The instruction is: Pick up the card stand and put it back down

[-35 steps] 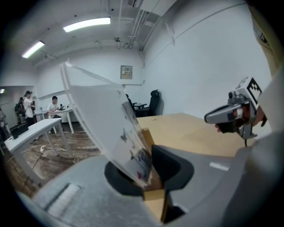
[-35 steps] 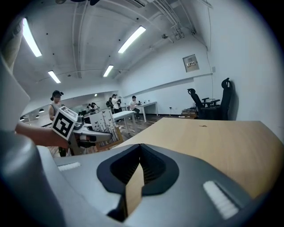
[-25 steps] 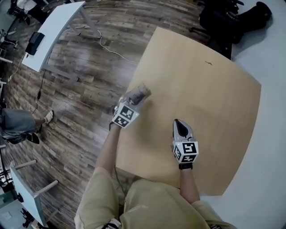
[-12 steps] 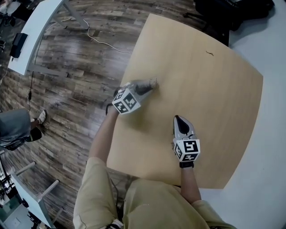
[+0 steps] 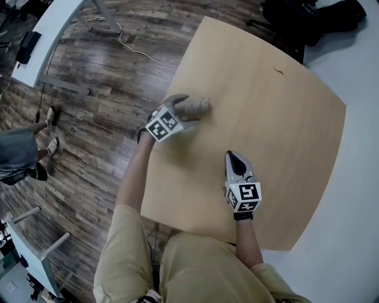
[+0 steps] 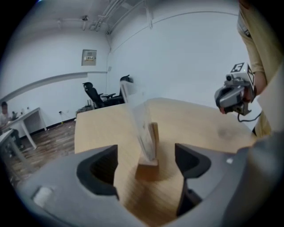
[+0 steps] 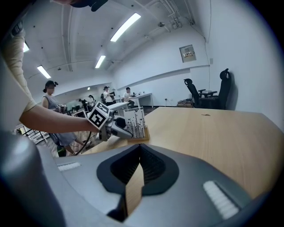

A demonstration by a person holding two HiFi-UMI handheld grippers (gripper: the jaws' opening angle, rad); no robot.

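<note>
The card stand (image 5: 200, 106), a small wooden block holding a clear printed card, stands upright on the light wooden table (image 5: 278, 136) near its left edge. My left gripper (image 5: 188, 110) straddles it. In the left gripper view the stand (image 6: 149, 153) sits between the jaws; they are opening and the pads (image 6: 188, 159) stand clear of the block. My right gripper (image 5: 233, 158) rests shut near the table's front with nothing in it. The right gripper view shows the stand (image 7: 136, 123) and the left gripper (image 7: 116, 127) beyond the right gripper's (image 7: 140, 150) closed jaws.
The table's left edge (image 5: 163, 142) runs right beside my left gripper, with wood floor (image 5: 89, 130) below it. A white desk (image 5: 41, 41) stands far left and black chairs (image 5: 302, 18) at the table's far corner. A person (image 5: 18, 157) stands at the left.
My left gripper has moved a little further over the table and its jaws have spread apart off the card stand. The right gripper has barely moved.
</note>
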